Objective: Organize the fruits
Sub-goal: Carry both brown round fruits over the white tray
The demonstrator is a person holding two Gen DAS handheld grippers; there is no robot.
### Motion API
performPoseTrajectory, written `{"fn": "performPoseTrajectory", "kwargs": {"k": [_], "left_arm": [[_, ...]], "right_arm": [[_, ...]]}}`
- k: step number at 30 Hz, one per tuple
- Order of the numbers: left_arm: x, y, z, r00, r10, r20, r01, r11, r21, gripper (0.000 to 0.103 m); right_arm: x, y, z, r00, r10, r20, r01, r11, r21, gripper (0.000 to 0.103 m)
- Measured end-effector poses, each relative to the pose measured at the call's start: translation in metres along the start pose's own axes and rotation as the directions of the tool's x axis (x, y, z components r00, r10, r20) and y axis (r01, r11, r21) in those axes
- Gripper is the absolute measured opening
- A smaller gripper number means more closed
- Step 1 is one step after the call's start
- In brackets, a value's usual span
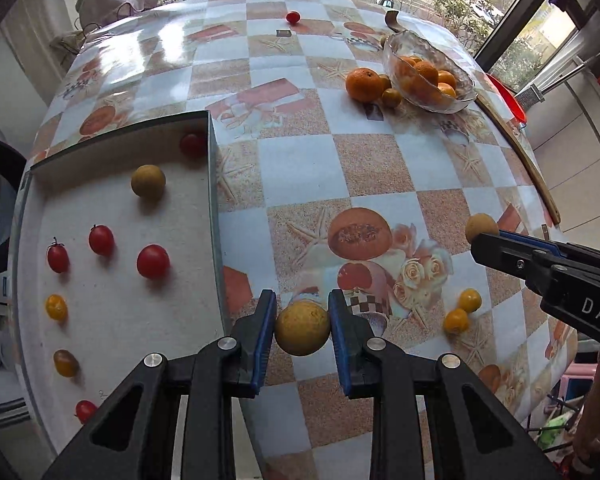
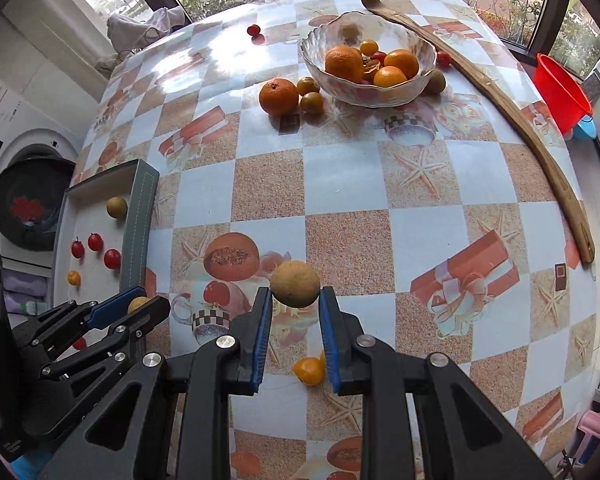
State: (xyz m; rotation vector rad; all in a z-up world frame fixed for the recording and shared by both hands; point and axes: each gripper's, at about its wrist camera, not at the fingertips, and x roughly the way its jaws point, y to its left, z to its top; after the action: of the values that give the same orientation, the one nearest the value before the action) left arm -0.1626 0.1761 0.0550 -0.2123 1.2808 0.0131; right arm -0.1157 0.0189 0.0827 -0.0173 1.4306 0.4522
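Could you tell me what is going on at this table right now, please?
A person with two handheld grippers is sorting fruit. The left gripper is shut on a round tan fruit beside the shallow tray, which already holds cherry tomatoes and one similar fruit. The right gripper is shut on another tan fruit above the checkered tablecloth. Oranges sit in and beside the glass bowl.
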Motion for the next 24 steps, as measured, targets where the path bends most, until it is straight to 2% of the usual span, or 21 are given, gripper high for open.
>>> {"fn": "performPoseTrajectory", "kwargs": {"k": [12,19,24], "left_arm": [[-0.040,0.064,-0.027,0.997,0.055,0.044,-0.047,0.985,-0.163,0.029],[-0.048,0.099,-0.052,0.996,0.088,0.035,-0.076,0.965,-0.252,0.029],[-0.042,0.116,-0.065,0.994,0.104,0.018,-0.095,0.955,-0.280,0.029]], "right_arm": [[-0.005,0.071,0.000,0.998,0.057,-0.032,-0.061,0.987,-0.147,0.026],[0.005,0.119,0.000,0.992,0.098,-0.077,-0.114,0.968,-0.226,0.026],[0.020,0.148,0.003,0.984,0.124,-0.126,-0.153,0.954,-0.259,0.026]]}}
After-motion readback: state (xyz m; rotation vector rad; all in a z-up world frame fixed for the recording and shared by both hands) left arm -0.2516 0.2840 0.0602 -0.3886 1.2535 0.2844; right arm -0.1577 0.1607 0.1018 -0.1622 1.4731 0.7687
